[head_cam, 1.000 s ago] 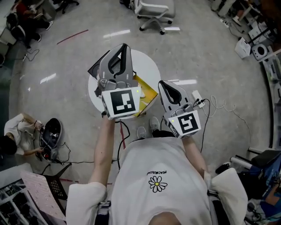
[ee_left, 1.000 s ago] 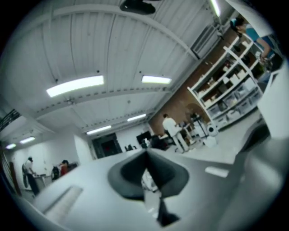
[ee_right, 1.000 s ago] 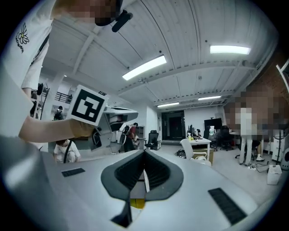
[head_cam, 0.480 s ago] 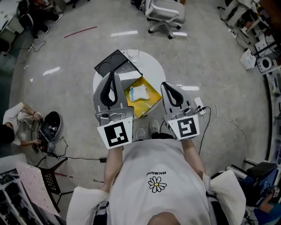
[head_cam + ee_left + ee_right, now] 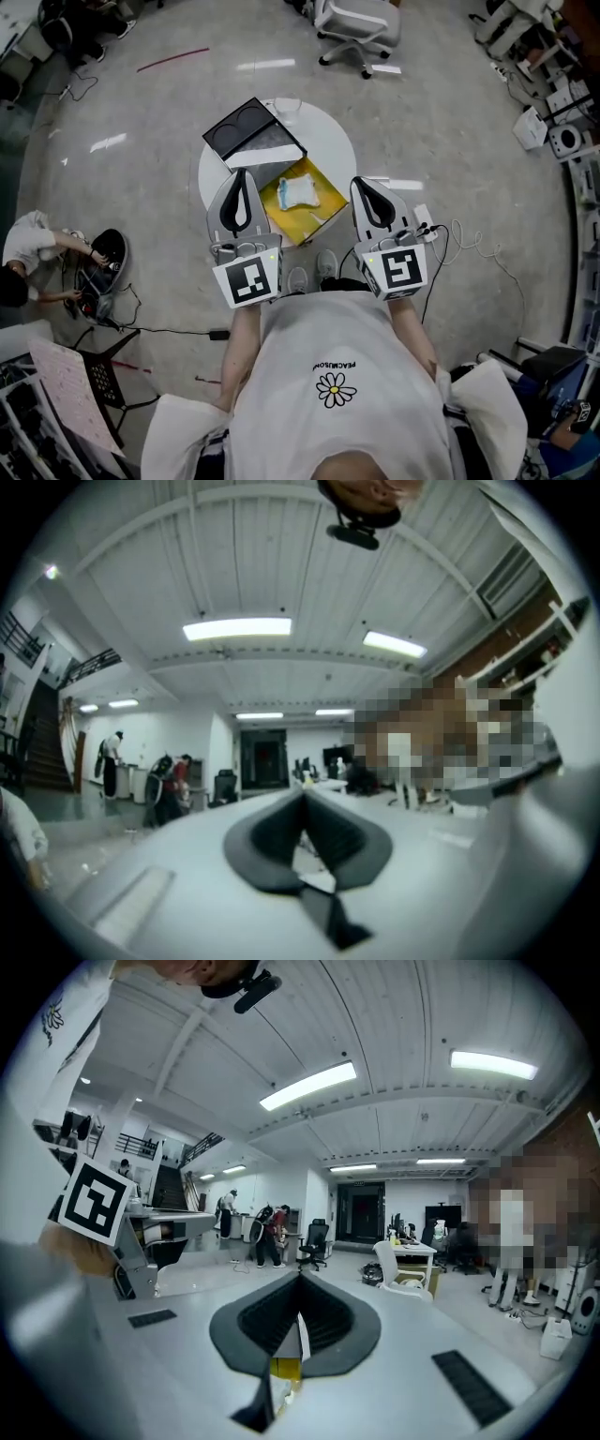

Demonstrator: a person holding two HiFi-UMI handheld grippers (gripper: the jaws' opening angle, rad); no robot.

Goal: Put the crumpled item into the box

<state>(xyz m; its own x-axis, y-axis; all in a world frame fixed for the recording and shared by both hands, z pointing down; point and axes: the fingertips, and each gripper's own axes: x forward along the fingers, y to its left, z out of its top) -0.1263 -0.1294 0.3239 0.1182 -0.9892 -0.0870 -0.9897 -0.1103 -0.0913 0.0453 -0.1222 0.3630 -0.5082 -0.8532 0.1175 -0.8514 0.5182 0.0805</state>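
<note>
Left gripper and right gripper are clenched, empty. Ahead between them, the crumpled item apparently lies inside the yellow box. A careless sweep could knock it off the table.

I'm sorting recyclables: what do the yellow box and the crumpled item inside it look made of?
The yellow box looks like matte cardboard, judging by its flat folded walls. The crumpled item seems thin paper or plastic film, white with blue, creased and bunched; too small to tell which.

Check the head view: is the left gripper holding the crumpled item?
No, the left gripper is shut and empty, while the crumpled item lies in the yellow box.
</note>
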